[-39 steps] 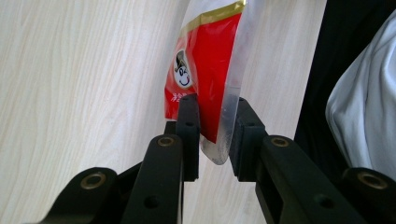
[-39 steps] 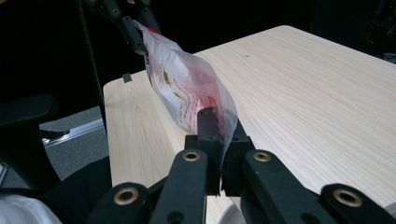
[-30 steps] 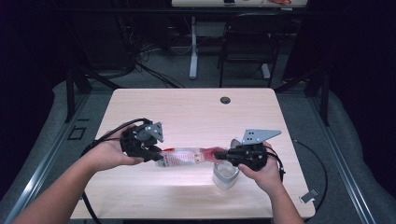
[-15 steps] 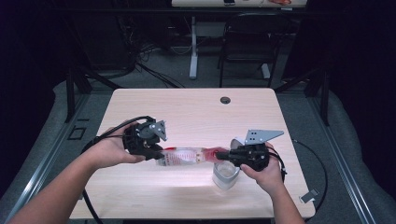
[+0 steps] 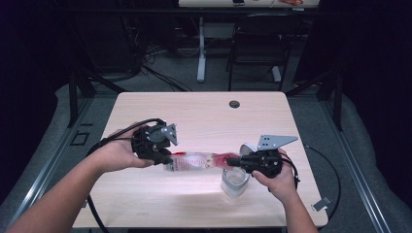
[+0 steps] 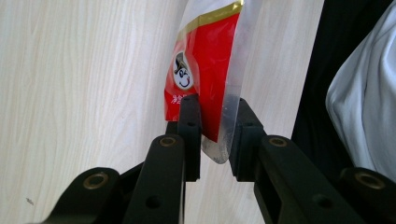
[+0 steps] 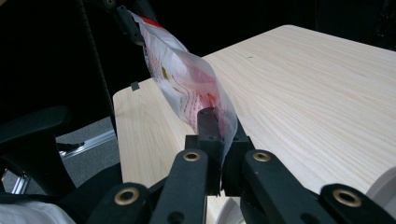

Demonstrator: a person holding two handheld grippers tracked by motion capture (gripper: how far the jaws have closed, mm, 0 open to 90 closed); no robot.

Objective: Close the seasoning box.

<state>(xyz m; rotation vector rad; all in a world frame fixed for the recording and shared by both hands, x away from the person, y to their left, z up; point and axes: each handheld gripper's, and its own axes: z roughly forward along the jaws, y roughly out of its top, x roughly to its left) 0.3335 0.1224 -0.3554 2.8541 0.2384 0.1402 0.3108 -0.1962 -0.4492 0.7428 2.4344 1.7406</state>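
Packet: a clear plastic packet (image 5: 194, 160) with red print, stretched level between the two grippers just above the desk (image 5: 204, 111).
Left gripper (image 5: 165, 158): jaws narrowed around the packet's red end (a small gap shows beside one pad).
Right gripper (image 5: 232, 162): pinched tight on the other end.
Cup: a clear cup (image 5: 234, 179) stands below the right gripper.

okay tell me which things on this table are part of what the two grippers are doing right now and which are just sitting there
In use:
- snack packet, held at one end by the left gripper and at the other by the right gripper
- clear cup, on the table under the packet's right end

Lying about:
- dark round grommet near the table's far edge
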